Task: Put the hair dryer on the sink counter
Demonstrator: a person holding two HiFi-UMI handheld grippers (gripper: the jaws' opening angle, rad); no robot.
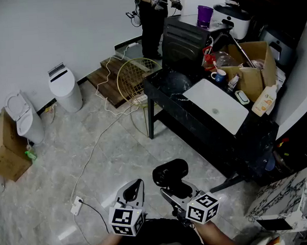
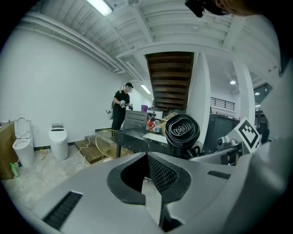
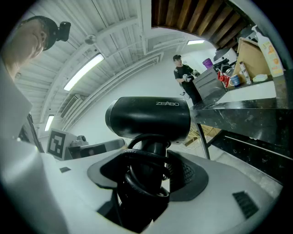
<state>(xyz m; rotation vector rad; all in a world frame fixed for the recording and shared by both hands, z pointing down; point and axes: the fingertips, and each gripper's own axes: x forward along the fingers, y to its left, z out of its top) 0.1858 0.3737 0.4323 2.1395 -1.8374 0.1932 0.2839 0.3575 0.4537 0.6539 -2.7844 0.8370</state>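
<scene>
Task barely started: the dark stone sink counter [image 1: 173, 84] with its white basin [image 1: 216, 105] is not yet reached. The hair dryer [image 3: 149, 116] is held well short of it, pinched by its cord-wrapped handle in the right gripper [image 3: 151, 171], while the left gripper [image 2: 147, 157] is pressed together, empty. A pale tiled floor [image 1: 93, 165] is seen between, with a white toilet [image 1: 66, 89] by the wall and a loose cable [image 1: 95, 149].
</scene>
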